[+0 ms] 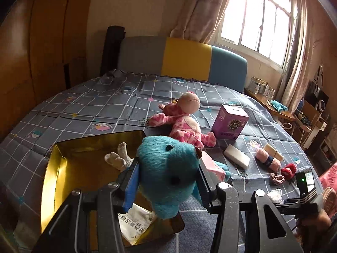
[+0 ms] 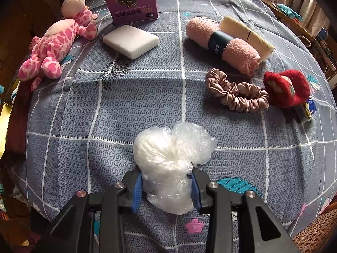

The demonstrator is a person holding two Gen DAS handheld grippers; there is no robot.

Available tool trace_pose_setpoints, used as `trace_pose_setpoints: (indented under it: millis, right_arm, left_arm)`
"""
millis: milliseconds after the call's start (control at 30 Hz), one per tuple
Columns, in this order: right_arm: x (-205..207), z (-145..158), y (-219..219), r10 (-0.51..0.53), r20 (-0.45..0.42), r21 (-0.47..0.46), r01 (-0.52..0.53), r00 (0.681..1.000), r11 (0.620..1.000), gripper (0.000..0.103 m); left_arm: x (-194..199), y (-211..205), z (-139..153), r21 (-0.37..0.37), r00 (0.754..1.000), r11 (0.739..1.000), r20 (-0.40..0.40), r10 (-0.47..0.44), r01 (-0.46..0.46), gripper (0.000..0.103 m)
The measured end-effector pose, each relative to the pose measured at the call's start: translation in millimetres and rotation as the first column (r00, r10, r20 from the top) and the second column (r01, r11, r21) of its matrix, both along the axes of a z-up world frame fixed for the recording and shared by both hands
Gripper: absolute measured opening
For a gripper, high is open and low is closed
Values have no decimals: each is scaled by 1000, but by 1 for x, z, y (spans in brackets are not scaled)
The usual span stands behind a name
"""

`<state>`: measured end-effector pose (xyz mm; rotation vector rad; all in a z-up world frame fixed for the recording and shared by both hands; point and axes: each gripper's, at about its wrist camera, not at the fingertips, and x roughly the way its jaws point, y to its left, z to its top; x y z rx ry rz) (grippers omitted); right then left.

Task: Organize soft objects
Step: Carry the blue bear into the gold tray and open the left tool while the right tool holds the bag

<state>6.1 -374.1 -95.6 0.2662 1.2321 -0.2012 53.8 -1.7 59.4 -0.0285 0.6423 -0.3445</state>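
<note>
My left gripper [image 1: 167,178] is shut on a blue plush toy [image 1: 168,172], held up over the edge of a gold tin box [image 1: 54,168] on the bed. The tin holds a grey plush [image 1: 119,158] and a white packet [image 1: 137,221]. My right gripper [image 2: 166,187] points down at the bed and is shut on a crumpled clear plastic bag [image 2: 170,154]. On the bedspread lie a pink giraffe plush [image 2: 54,42], a white sponge [image 2: 130,41], a rolled pink towel [image 2: 223,44], a brown scrunchie [image 2: 238,93] and a red plush [image 2: 286,87].
A purple carton [image 2: 131,0] stands behind the sponge, and a beige sponge [image 2: 246,34] lies by the towel. The bed's headboard [image 1: 185,57] is at the far end. A cluttered side table [image 1: 271,105] stands under the window at the right.
</note>
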Motion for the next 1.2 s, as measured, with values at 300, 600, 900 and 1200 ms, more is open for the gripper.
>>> trace_pose_setpoints:
  millis: [300, 600, 900, 1200]
  right_arm:
    - [-8, -2, 3, 1, 31, 1, -1, 1000, 1000, 38]
    - [-15, -1, 5, 1, 55, -6, 0, 998, 1000, 38]
    - [-16, 1, 7, -6, 50, -20, 7, 999, 1000, 38]
    - [-17, 2, 11, -9, 58, -42, 12, 998, 999, 38]
  left_arm:
    - [13, 50, -10, -12, 995, 995, -36, 95, -95, 50]
    - [68, 116, -42, -6, 971, 980, -143, 194, -197, 50]
    - [140, 108, -98, 134, 941, 970, -246, 231, -203, 57]
    - [144, 110, -105, 165, 912, 940, -239, 332, -299, 82]
